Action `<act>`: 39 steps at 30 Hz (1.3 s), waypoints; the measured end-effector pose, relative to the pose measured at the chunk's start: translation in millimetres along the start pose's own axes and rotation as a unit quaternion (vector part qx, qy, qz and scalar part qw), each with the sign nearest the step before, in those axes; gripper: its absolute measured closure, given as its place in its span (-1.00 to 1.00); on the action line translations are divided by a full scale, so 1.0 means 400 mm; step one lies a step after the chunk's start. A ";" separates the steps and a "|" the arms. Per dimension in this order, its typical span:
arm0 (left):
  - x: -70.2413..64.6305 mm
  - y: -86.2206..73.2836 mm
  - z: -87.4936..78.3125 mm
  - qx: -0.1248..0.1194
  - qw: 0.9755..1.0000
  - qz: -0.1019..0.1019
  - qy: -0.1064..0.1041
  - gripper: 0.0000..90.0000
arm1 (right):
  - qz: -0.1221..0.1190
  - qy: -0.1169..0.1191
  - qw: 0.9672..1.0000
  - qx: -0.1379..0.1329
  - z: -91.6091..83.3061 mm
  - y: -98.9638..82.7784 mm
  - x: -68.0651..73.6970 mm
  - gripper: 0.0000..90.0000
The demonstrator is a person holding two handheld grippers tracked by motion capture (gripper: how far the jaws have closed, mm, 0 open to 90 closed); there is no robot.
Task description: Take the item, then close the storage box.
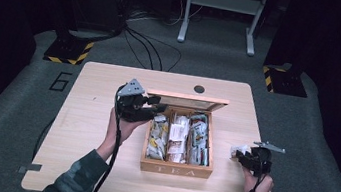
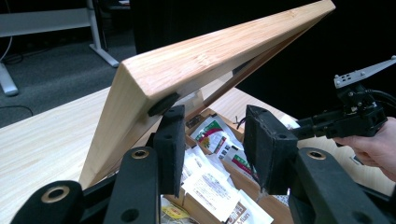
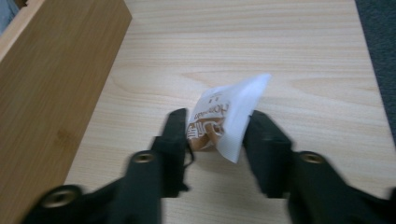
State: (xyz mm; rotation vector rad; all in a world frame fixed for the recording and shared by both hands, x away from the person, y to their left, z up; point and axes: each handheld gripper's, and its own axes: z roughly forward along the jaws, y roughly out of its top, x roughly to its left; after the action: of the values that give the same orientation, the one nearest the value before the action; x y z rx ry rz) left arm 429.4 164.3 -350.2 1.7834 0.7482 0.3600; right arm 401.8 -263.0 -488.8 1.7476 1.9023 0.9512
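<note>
My left gripper [image 1: 149, 107] is at the rear left corner of the tea box [image 1: 176, 167], jaws spread, the left jaw just under the raised lid [image 2: 205, 60]. Whether it bears the lid's weight or merely stands beside it, I cannot tell. My right gripper [image 3: 215, 135] has a sachet [image 3: 224, 119] between its jaws, right of the box and above bare table [image 1: 93, 130]. The jaws flank the sachet with some gap on the right side, so I judge this a loose pinch or a fresh release; a firm grip cannot be confirmed.

Step in hand, as I judge it: one sachet is out of the box and is being placed on, or lifted from, the table while the lid is kept up.

Next move calls for: settle the sachet's status first, then act on the lid.

Clearances:
- The box wall is near the right gripper's left side.
- The table's right edge is close.
- The lid overhangs the packed compartments; the left jaw sits near its corner.
- Open table lies left of the box.
</note>
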 end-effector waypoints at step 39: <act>-0.026 -0.039 -0.018 0.002 1.000 0.017 0.005 0.25 | -0.016 0.003 0.999 -0.039 -0.073 -0.092 -0.015 -0.78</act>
State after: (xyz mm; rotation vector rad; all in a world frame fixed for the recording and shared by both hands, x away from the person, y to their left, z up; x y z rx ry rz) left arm 412.6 165.6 -361.0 1.8002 0.7260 0.3902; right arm 356.5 -275.1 -495.4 1.6660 1.8665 1.0067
